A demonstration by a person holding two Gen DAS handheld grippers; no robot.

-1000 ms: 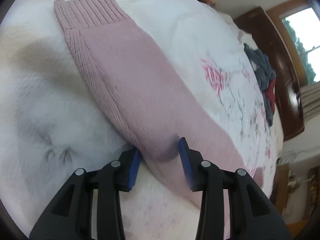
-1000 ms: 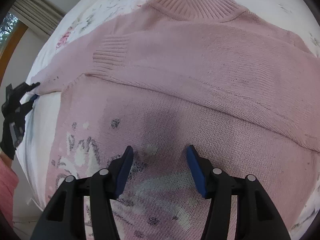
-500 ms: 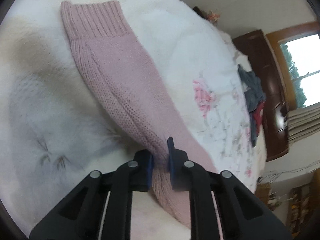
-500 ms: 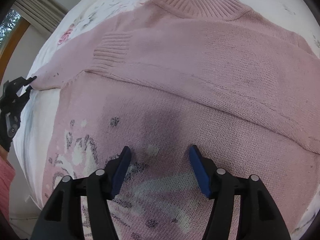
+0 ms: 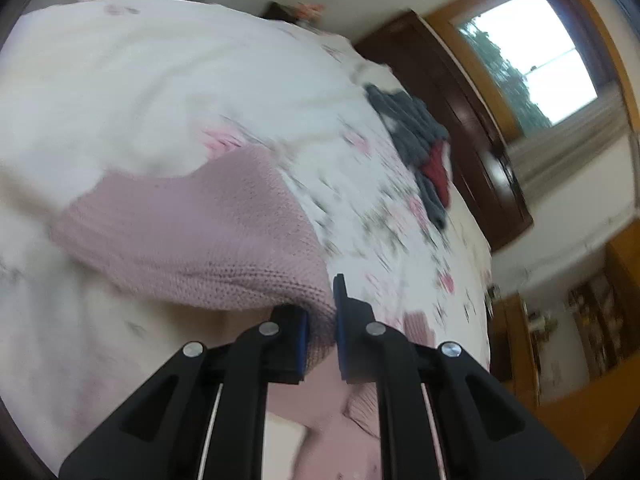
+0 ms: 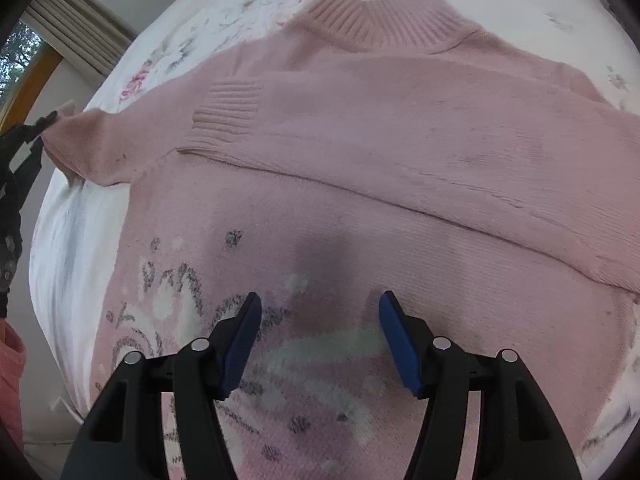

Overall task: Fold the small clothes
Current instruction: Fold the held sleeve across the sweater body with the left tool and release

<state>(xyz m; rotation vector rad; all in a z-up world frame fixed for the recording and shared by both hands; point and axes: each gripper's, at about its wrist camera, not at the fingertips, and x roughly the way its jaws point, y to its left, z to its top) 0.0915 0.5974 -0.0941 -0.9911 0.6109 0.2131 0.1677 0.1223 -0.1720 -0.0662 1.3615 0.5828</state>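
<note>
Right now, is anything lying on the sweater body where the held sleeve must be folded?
Nothing visible. The left hand-held gripper pinches the sleeve; the sweater bears only its other, already folded sleeve.

Readable text: I find none in either view.
Sweater (image 6: 400, 152): I see a grey and white knitted pattern on the front, but no letters, numbers or brand label.
Bedspread (image 5: 160, 80): a flower print only; I see no writing.
Shelves (image 5: 600, 320): too blurred for me to read anything there.
</note>
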